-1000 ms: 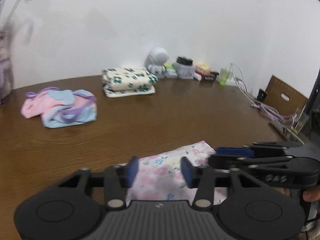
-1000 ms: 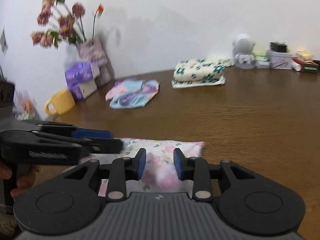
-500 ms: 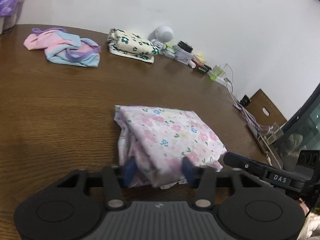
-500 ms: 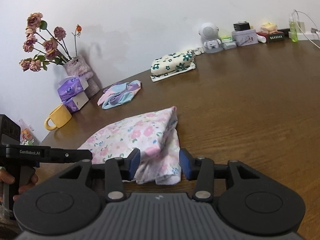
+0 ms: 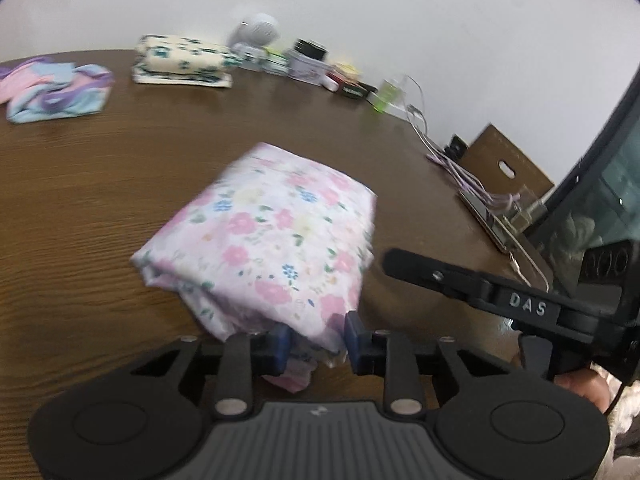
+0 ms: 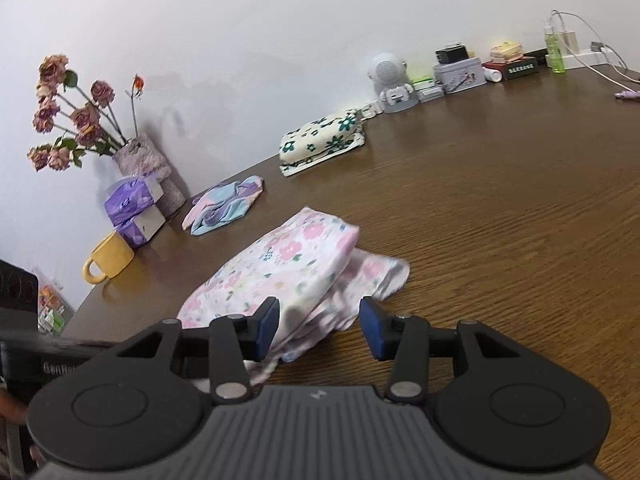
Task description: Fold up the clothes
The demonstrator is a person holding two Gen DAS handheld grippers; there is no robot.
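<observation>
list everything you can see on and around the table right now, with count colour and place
floral garment: 1, white with pink flowers, folded, near table edge
folded cloth: 1, cream with green flowers, far side by wall
loose garment: 1, pink, blue and purple, unfolded, left of the folded cloth
mug: 1, yellow, left end
tissue packs: 2, purple, stacked beside mug
vase of flowers: 1, dried pink roses, by wall
astronaut figure: 1, white, by wall
tin: 1, grey, right of figure
bottle: 1, green, far right
table: 1, brown wood
left claw: black, blue pads, garment edge between them
right claw: black, blue pads, open
</observation>
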